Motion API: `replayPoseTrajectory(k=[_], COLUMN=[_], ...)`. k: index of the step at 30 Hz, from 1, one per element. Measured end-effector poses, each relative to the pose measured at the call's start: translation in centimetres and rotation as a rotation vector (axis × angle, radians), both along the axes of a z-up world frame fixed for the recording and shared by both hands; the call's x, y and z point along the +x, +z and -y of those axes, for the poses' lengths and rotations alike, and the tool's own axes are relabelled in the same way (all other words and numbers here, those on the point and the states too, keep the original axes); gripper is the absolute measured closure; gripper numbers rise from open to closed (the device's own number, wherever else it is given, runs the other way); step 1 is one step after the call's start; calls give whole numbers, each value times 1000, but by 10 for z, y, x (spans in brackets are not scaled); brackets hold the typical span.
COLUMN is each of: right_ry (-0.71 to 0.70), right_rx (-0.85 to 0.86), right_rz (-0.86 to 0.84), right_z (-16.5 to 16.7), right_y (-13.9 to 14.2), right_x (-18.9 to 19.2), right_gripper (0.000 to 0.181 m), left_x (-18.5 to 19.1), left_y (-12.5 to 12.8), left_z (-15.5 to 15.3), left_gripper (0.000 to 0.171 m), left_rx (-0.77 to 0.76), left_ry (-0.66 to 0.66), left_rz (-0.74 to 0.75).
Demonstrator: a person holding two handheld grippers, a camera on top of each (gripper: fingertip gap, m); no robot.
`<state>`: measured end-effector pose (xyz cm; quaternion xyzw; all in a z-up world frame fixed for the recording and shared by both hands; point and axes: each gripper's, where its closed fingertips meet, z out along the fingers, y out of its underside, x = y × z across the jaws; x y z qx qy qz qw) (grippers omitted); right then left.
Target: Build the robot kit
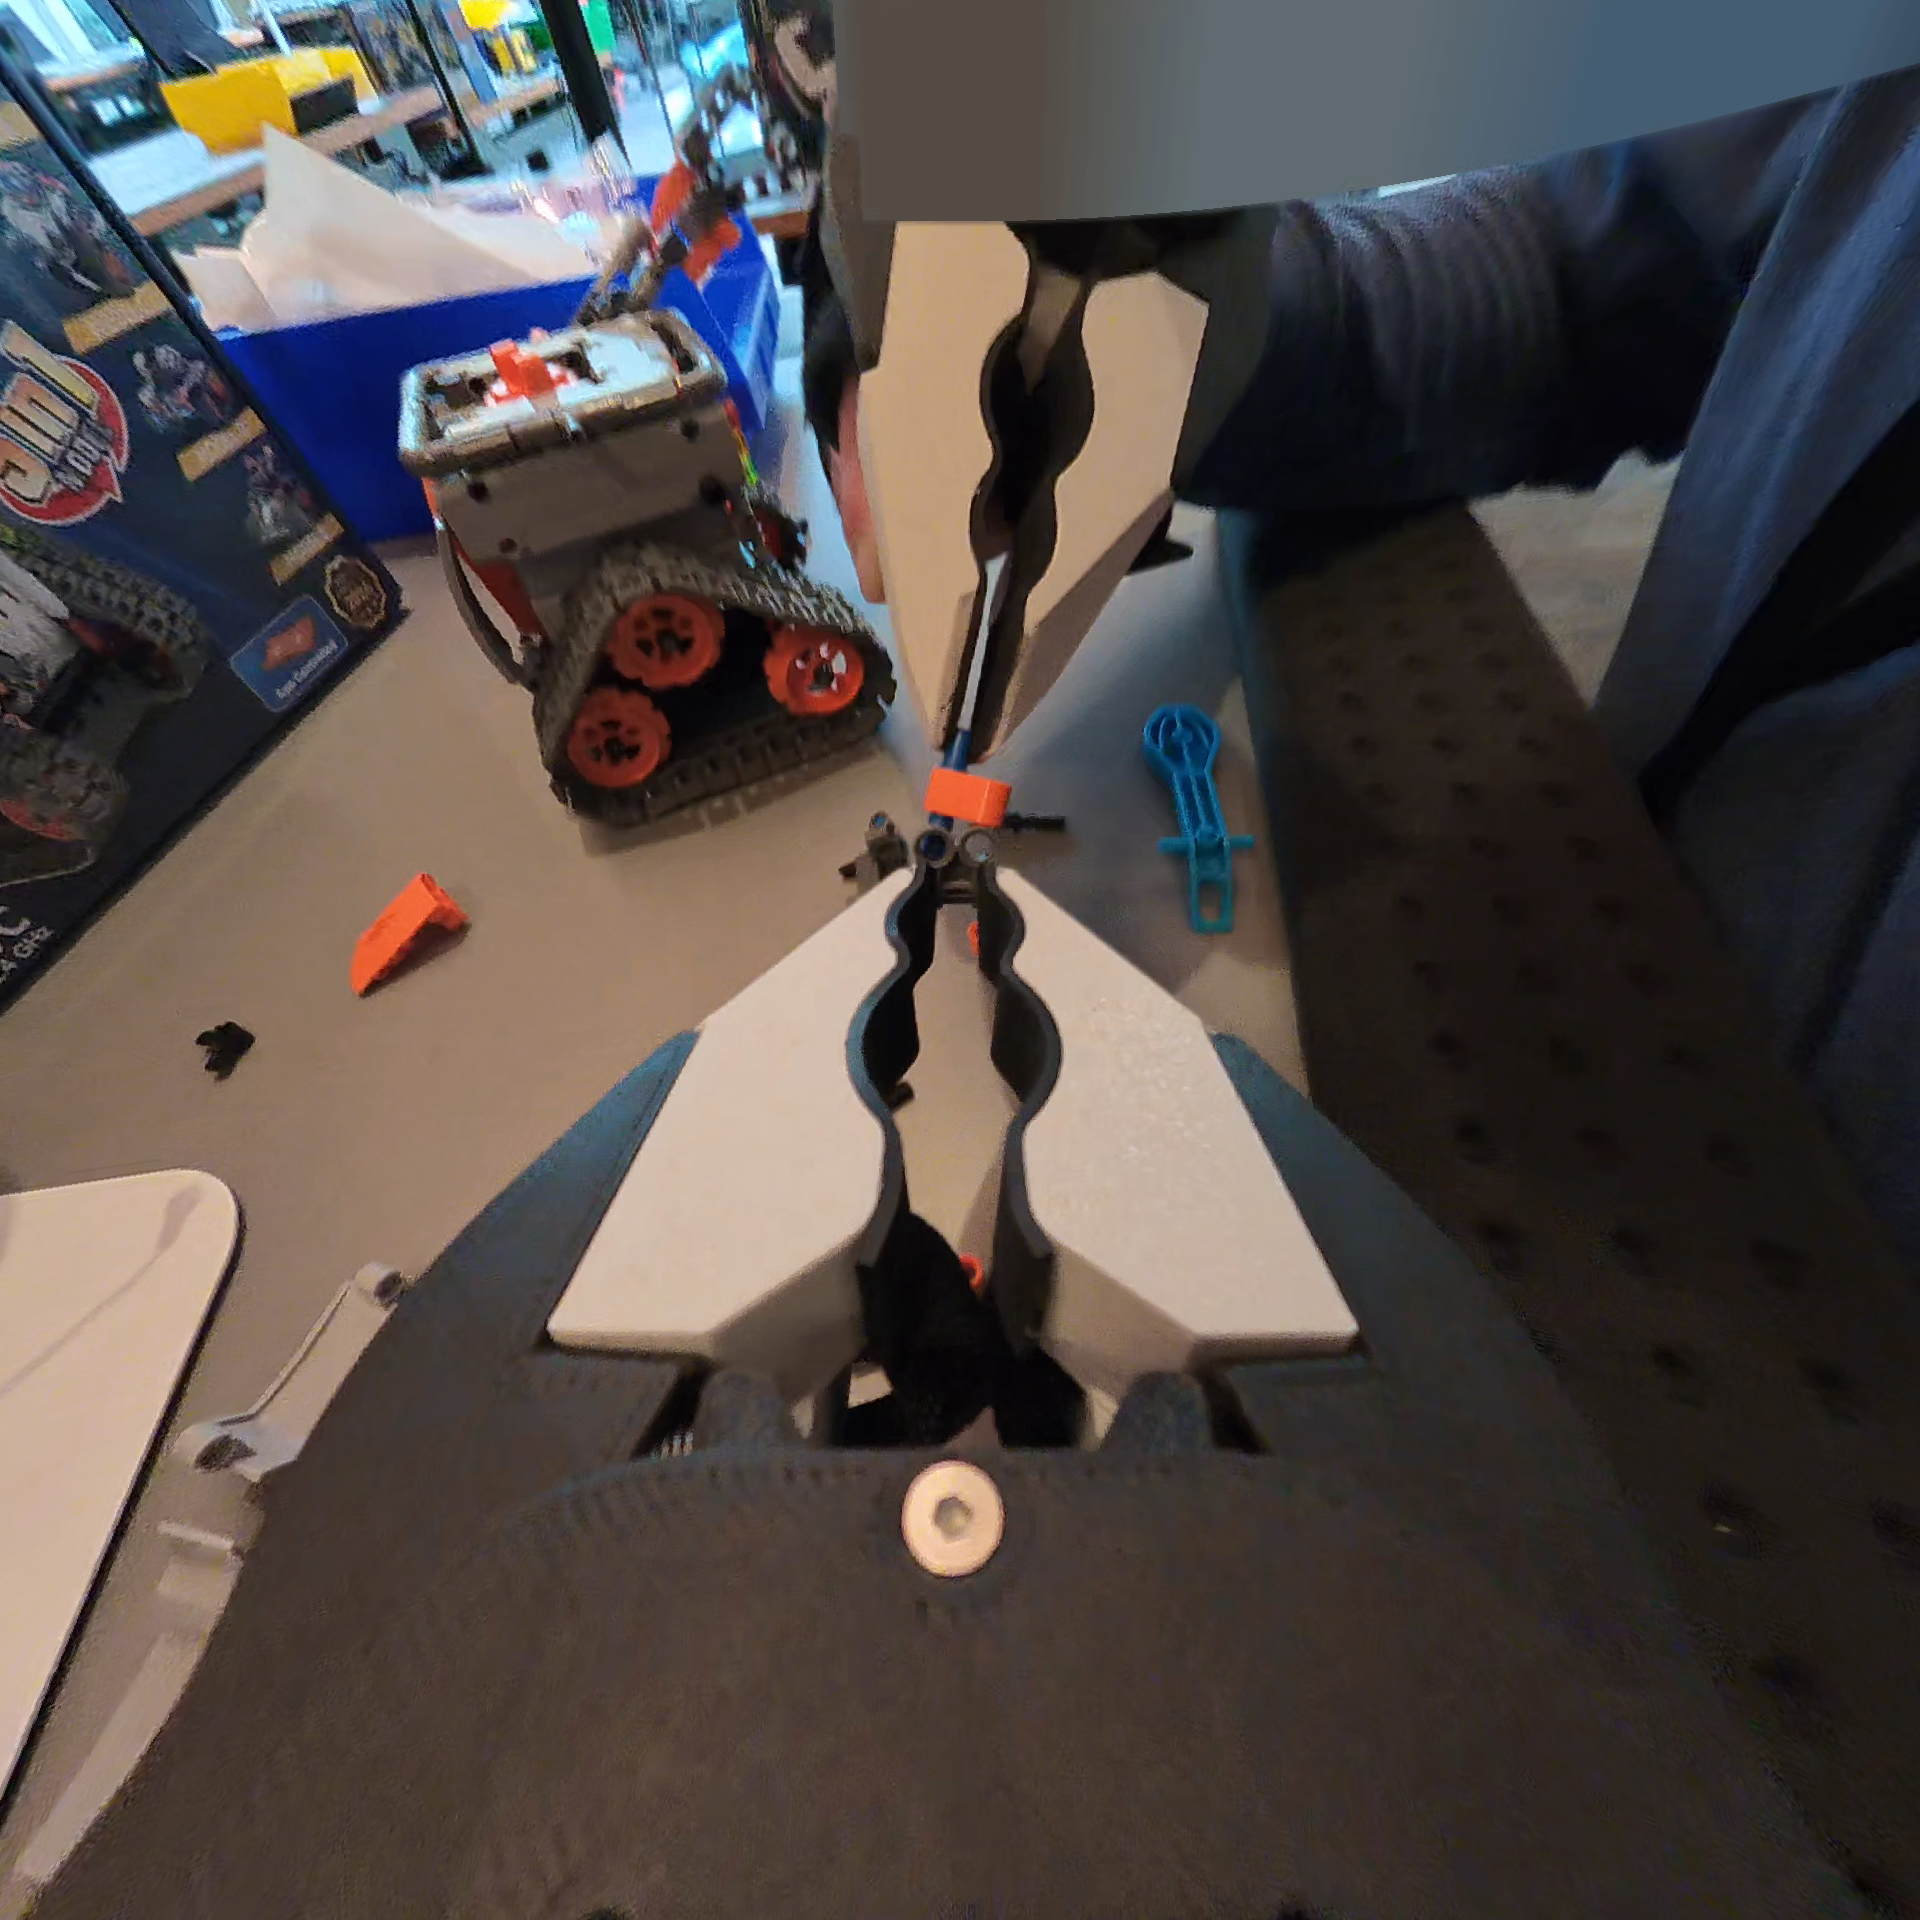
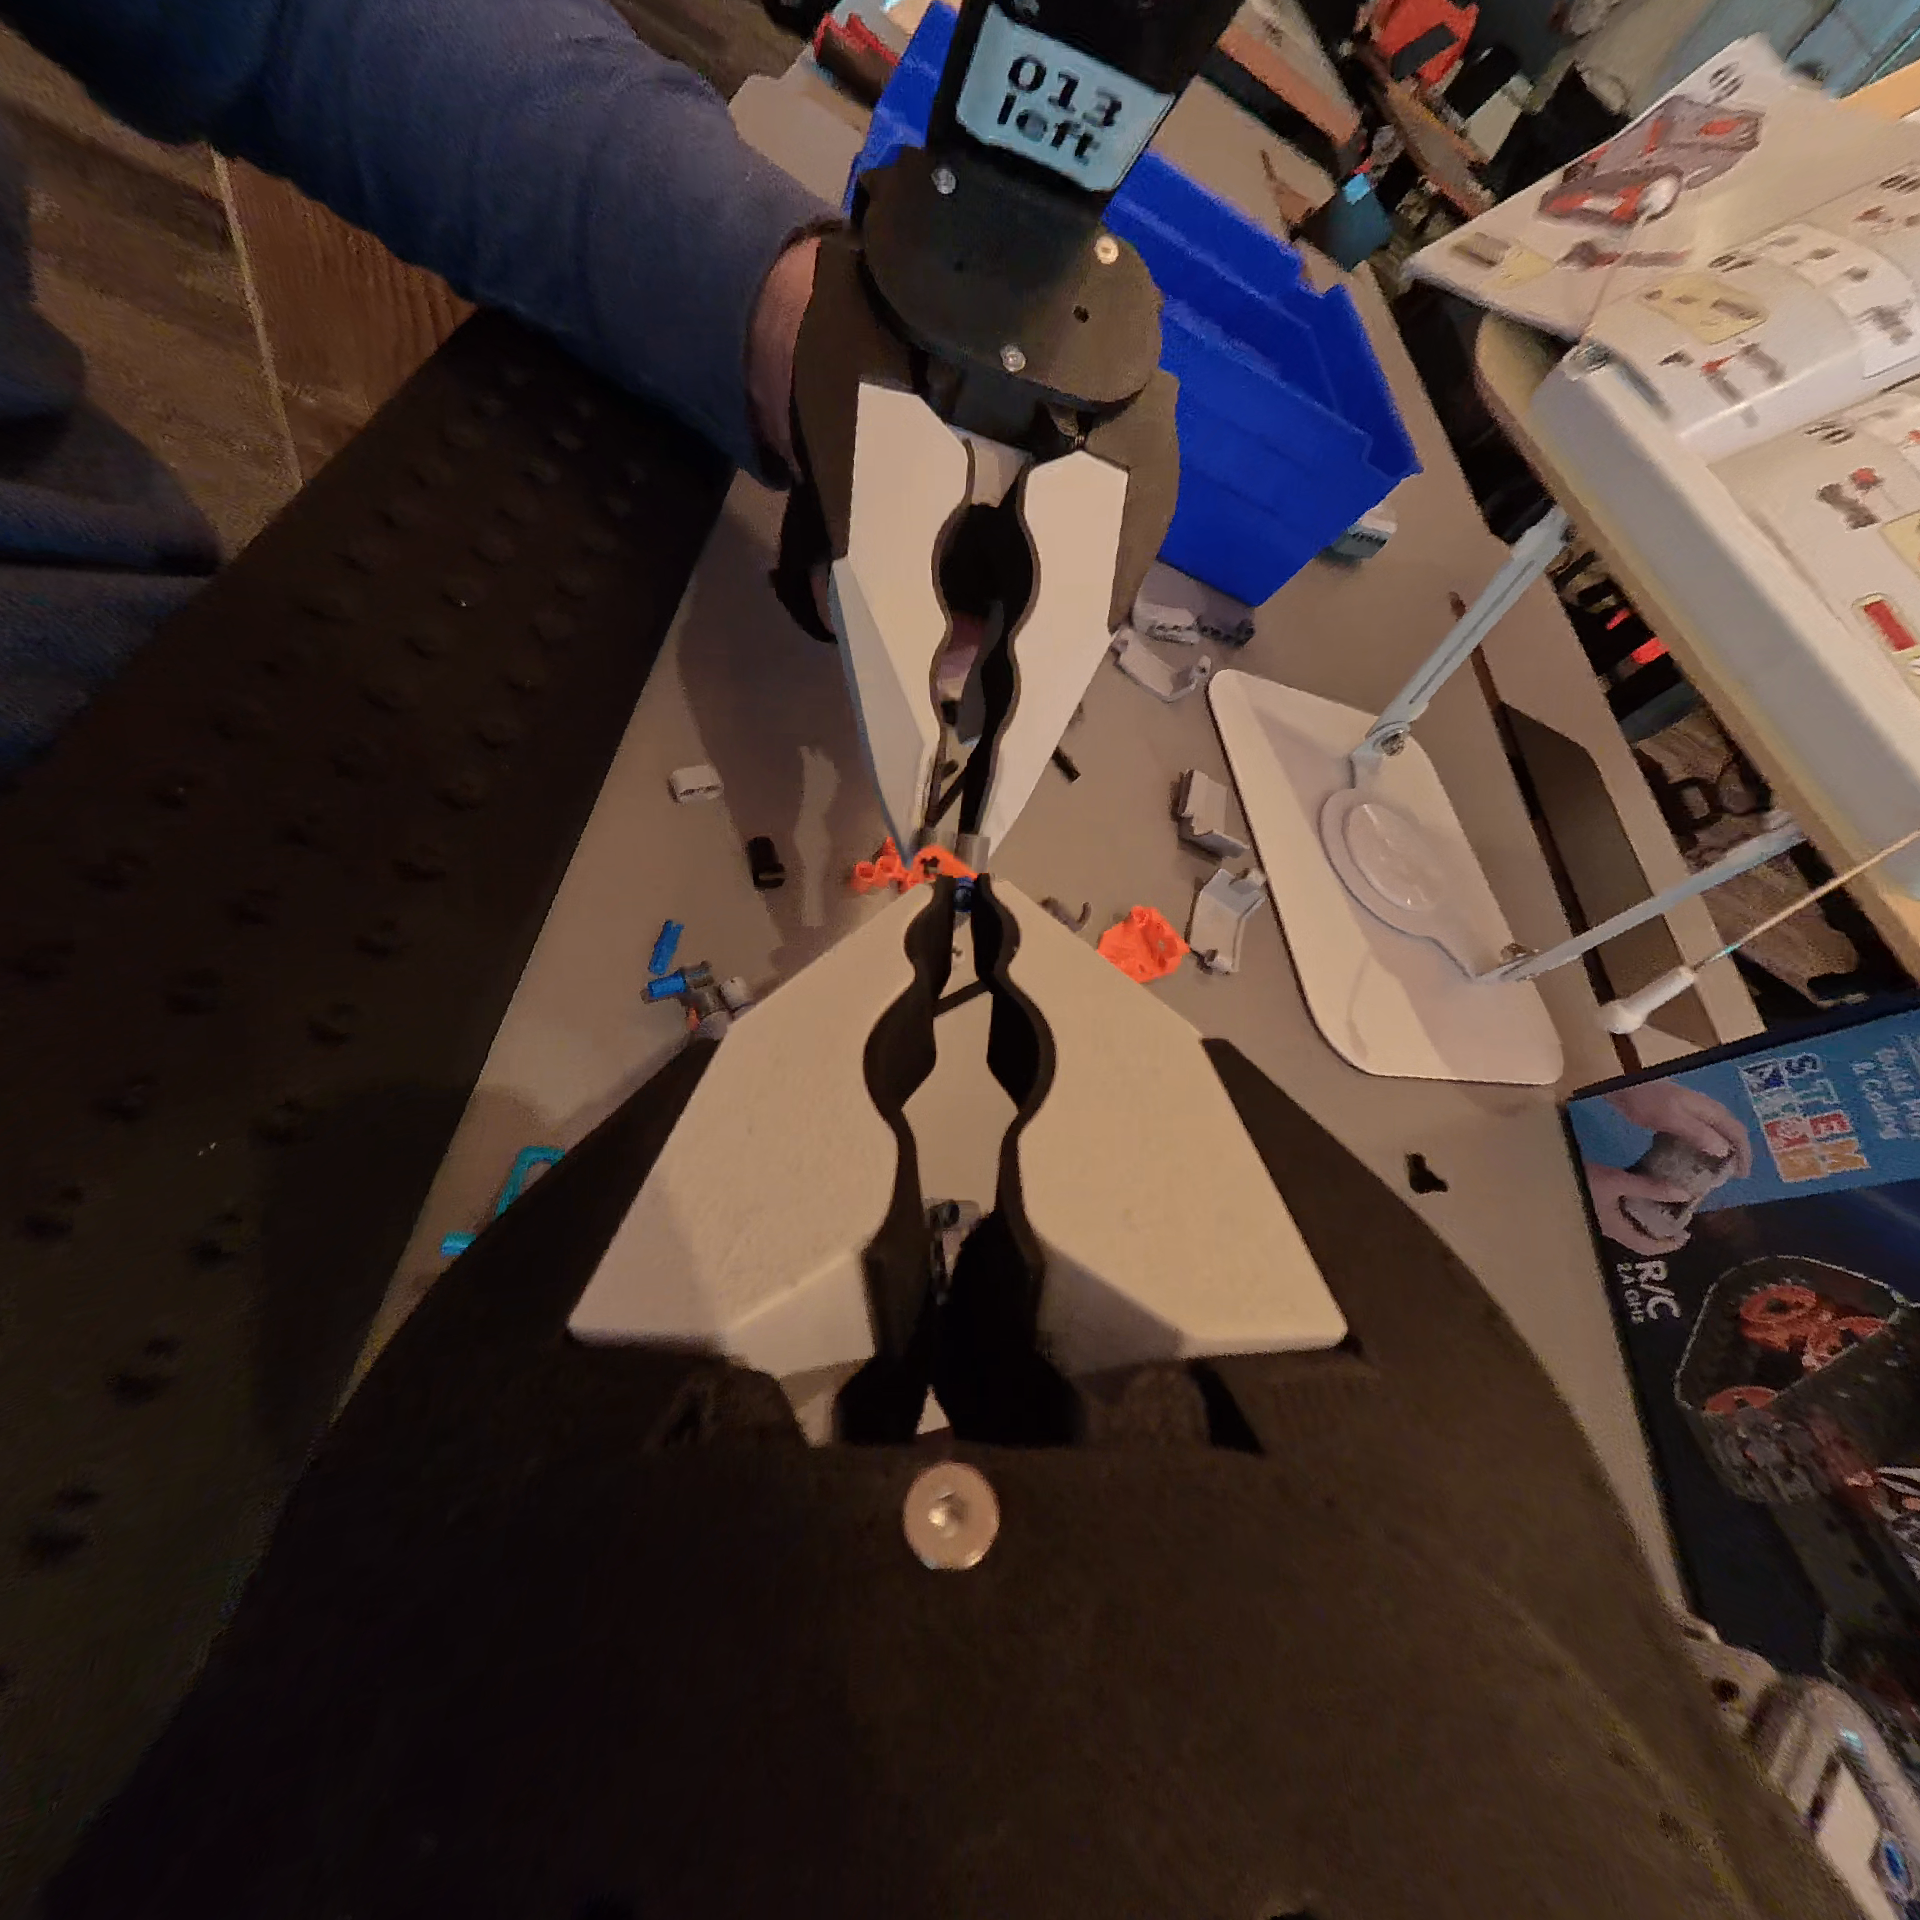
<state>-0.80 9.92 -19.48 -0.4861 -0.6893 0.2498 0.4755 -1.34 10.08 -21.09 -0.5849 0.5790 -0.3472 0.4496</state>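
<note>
Midair, the left tool (image 1: 954, 862) clamps a grey connector (image 1: 956, 850); the right tool (image 1: 966, 743), tip to tip, clamps a blue pin (image 1: 958, 750) wearing an orange bush (image 1: 966, 795) above the table (image 1: 520, 831) near its front edge. Both boxes and the tool's tag carry print.

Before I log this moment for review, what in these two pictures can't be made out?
- Left wrist view: how the small grey part sits in the left claw; the claw's tips cover it.
- Left wrist view: the person behind the right claw; a grey patch covers that area.
- Right wrist view: the join between the blue pin and the orange piece; too small and crowded by both claws.
- Right wrist view: the toy box is cut by the right edge.
</note>
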Motion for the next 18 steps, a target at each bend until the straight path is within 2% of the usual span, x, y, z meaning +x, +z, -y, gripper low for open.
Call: replayPoseTrajectory(k=[6, 13, 18], right_ry=[25, 83, 80], right_rx=[-77, -223, -215], right_rz=[-43, -247, -318], right_z=[1, 4, 3], right_y=[2, 30, 42], right_x=[2, 7, 7], right_gripper=[181, 181, 181], left_x=[2, 3, 4], left_y=[1, 33, 51], left_z=[2, 8, 8], left_gripper=[166, 166, 166], left_rx=[12, -65, -163], left_ry=[-14, -43, -55], left_rz=[14, 225, 354])
